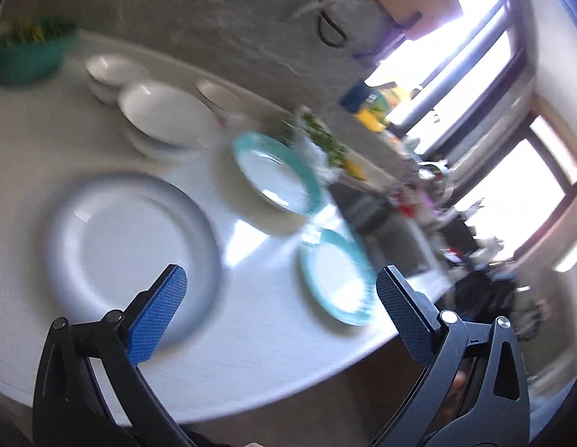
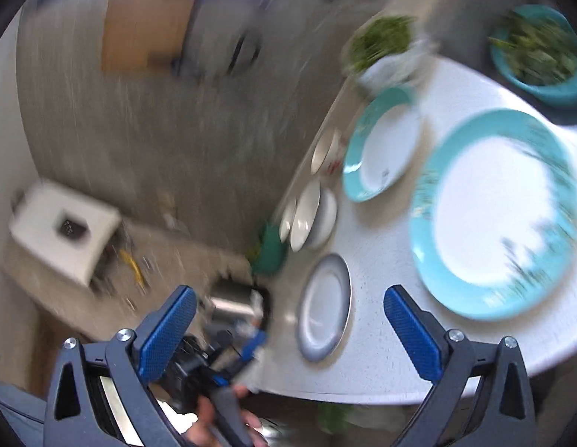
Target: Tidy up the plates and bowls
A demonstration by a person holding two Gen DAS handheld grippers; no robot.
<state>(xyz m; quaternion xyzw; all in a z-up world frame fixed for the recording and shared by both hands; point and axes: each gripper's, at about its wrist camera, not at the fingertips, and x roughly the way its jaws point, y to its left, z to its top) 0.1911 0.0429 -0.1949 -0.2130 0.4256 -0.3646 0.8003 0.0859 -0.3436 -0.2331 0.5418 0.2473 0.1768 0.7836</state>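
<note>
**Both grippers released above round worktop with plates and bowls**

Worktop: round, white, fine speckled matte surface, glare patch in the middle. Both views motion-blurred.

Grey plate: largest in left view, round, glossy, wide flat rim, empty. Sits flat on worktop, just ahead of the left gripper's left finger, partly behind its blue textured pad. Left fingers spread wide, nothing between them but bare worktop.

Teal plates: two, round, teal rim with white centre, glazed, empty. Near one lies at the worktop edge, just inside the left gripper's right finger, not touched. Far one further back, apart from it.

White stack: shallow white bowls or plates piled, smooth ceramic look; count unclear. Small white bowls behind it, stacked. One more white bowl to its right, near the worktop's far edge.

Green pot: far left edge, holds yellow-green plant. Clear vase with greenery beside far teal plate.

Right view: right gripper fingers wide apart, empty. Near teal plate is big here, up and right of the right finger, apart from it. Grey plate lies between the fingers, further off, untouched. Teal pot holds leafy greens.
</note>
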